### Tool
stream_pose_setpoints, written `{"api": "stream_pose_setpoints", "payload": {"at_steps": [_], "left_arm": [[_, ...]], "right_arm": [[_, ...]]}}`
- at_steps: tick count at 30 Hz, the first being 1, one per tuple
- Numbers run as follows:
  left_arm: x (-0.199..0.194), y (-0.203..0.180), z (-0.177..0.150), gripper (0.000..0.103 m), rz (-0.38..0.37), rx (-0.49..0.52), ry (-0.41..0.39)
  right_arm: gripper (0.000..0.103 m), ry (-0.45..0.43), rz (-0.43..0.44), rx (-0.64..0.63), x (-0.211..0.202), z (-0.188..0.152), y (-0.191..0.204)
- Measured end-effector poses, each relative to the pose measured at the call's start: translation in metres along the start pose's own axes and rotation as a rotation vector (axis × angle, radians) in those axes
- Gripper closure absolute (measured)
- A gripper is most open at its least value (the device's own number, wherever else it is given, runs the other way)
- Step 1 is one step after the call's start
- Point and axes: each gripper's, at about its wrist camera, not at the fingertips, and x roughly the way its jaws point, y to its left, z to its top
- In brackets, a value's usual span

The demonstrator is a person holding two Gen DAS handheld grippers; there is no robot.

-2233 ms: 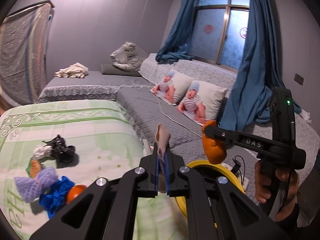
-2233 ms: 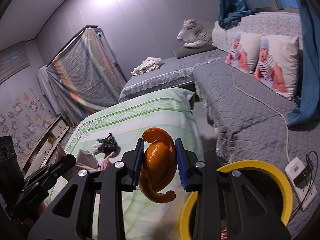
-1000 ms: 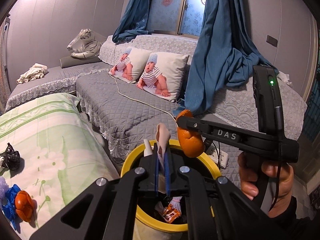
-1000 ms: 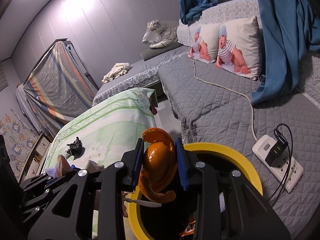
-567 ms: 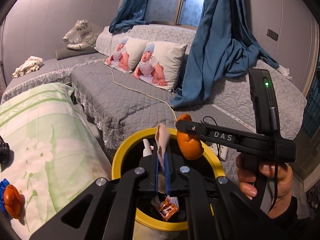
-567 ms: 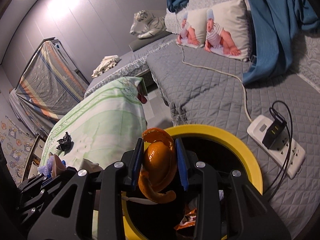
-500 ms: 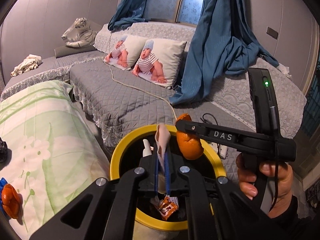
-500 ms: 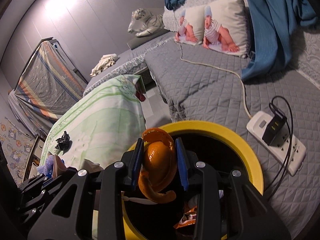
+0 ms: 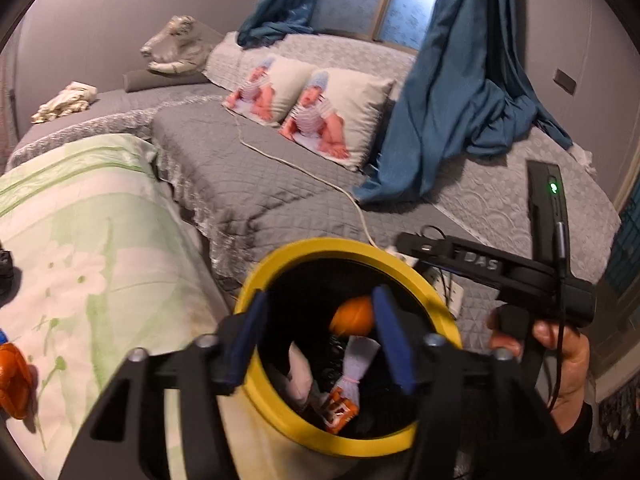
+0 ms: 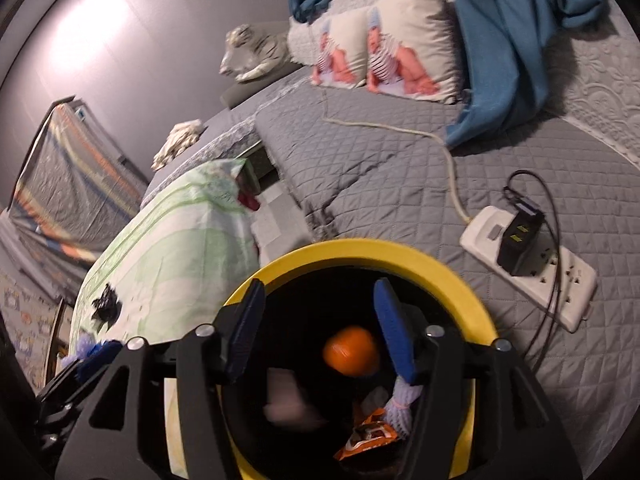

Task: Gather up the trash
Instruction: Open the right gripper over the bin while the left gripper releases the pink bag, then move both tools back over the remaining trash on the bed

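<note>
Both grippers hang over a yellow-rimmed bin (image 9: 340,246) (image 10: 360,250), and the jaws of both are opening. My left gripper (image 9: 322,340) has let go of a pale scrap (image 9: 300,376), which drops blurred inside the bin (image 10: 286,400). My right gripper (image 10: 320,332) has released the orange peel (image 10: 352,350), which falls free below its blue pads (image 9: 354,316). Neither gripper's pads touch anything. In the left wrist view the right gripper (image 9: 408,242) reaches over the bin's far rim, held by a hand (image 9: 560,344). A white foam net (image 9: 358,364) and an orange wrapper (image 10: 366,436) lie in the bin.
A green flowered cloth (image 9: 80,260) left of the bin bears another orange peel (image 9: 14,380), a black scrap (image 10: 105,306) and blue and purple bits (image 10: 92,354). A power strip (image 10: 528,268) with a plugged charger lies on the grey quilt right of the bin.
Both grippers sank a little toward the bin and opened. The pale scrap left the left gripper and the orange peel left the right one; both are now falling into the bin.
</note>
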Motion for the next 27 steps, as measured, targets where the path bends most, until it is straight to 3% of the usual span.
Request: {"api": "stream_pose_setpoints", "payload": {"at_steps": [2, 7, 14, 27], "left_arm": [[-0.005, 0.008, 0.001, 0.039, 0.015, -0.012, -0.009], [-0.018, 0.035, 0.005, 0.036, 0.055, -0.066, -0.034], [-0.05, 0.068, 0.008, 0.018, 0.157, -0.092, -0.114], [-0.123, 0.16, -0.01, 0.017, 0.348, -0.227, -0.187]], "right_arm": [[0.047, -0.008, -0.003, 0.021, -0.003, 0.002, -0.005], [0.043, -0.049, 0.0, 0.037, -0.014, 0.005, -0.009], [0.029, -0.09, 0.072, -0.035, -0.026, 0.006, 0.021], [0.026, -0.017, 0.245, -0.206, -0.007, -0.01, 0.129]]}}
